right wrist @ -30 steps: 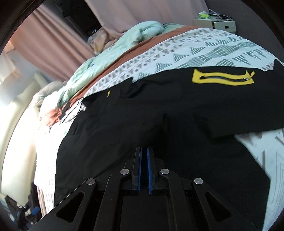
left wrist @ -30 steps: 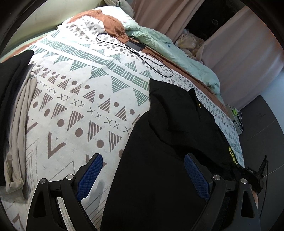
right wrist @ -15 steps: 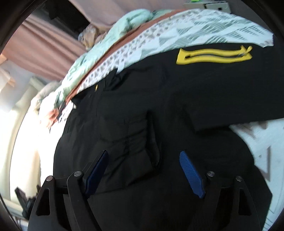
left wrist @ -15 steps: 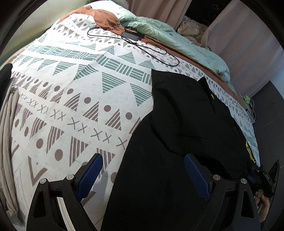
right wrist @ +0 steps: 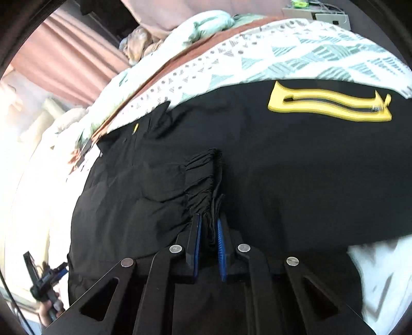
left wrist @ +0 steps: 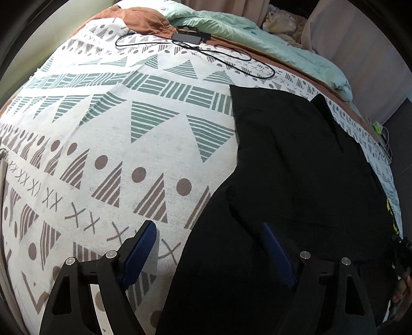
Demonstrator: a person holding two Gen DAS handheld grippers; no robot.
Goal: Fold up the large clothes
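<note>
A large black garment (left wrist: 296,167) lies spread on the patterned bedspread (left wrist: 116,128); its yellow print (right wrist: 329,108) shows on the far part. My left gripper (left wrist: 207,228) hovers low over the garment's left edge, jaws wide and closing. One finger is over the sheet, the other over the black cloth, and neither pad presses on anything. My right gripper (right wrist: 208,219) is closing on a bunched ridge of the black garment (right wrist: 283,167), with puckered fabric pinched between its blue pads (right wrist: 197,232).
A black cable and charger (left wrist: 190,38) lie at the far side of the bed, beside a brown cloth (left wrist: 144,20) and a mint duvet (left wrist: 270,33). Pink curtains (right wrist: 64,56) hang behind. A hand holds the other gripper at each view's edge.
My left gripper has come down and closer to the garment's edge, jaws slightly narrower. The right jaws went from shut to wide, then closed on a gathered fold of black cloth.
</note>
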